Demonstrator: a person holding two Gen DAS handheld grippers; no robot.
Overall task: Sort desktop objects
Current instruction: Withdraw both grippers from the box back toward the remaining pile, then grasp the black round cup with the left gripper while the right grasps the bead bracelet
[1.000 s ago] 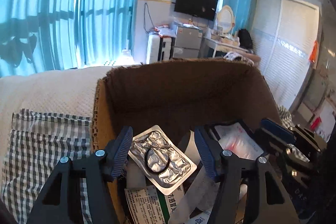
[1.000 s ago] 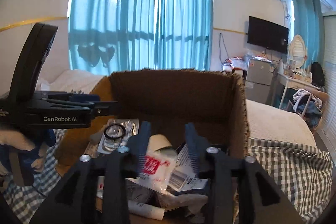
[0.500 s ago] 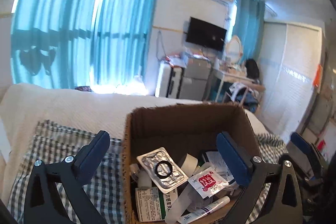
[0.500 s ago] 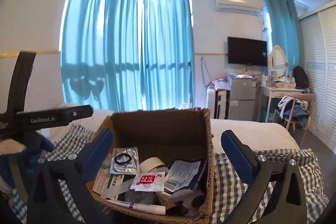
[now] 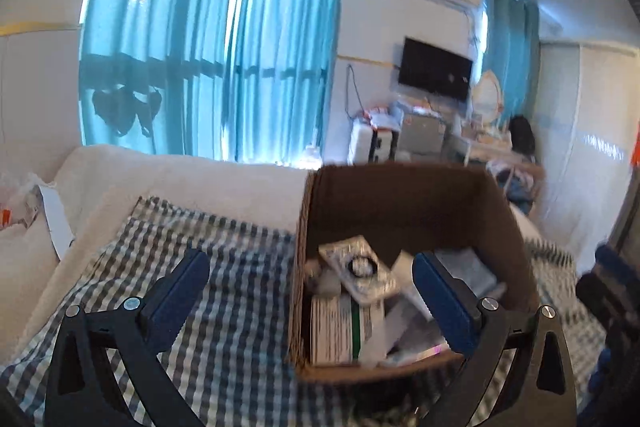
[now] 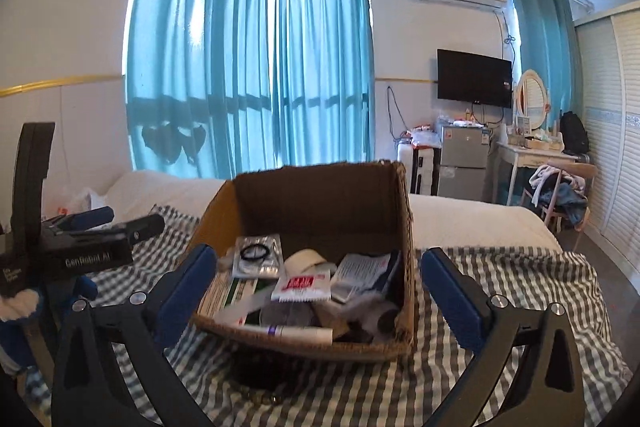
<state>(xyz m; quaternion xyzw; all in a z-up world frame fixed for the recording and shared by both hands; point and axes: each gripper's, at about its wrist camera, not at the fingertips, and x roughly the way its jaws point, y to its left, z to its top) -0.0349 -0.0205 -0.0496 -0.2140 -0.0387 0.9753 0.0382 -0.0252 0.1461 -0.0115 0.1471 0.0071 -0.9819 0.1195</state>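
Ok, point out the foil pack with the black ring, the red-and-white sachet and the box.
foil pack point(image 6: 259, 258), right wrist view, silver face beside ring
red-and-white sachet point(image 6: 301, 285), right wrist view, red label
box point(image 6: 320, 195), right wrist view, inner back wall

Showing black angular frames on the left gripper point(image 5: 310, 291) and the right gripper point(image 6: 316, 285) — blue ribbed pads point(image 6: 450, 297), silver screws point(image 6: 497, 300); bearing white "GenRobot.AI" lettering — wearing blue glove point(image 6: 86, 287), fluffy white cuff point(image 6: 16, 303).

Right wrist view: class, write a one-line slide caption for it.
Open right gripper facing a cardboard box of sorted odds and ends on a checked cloth.
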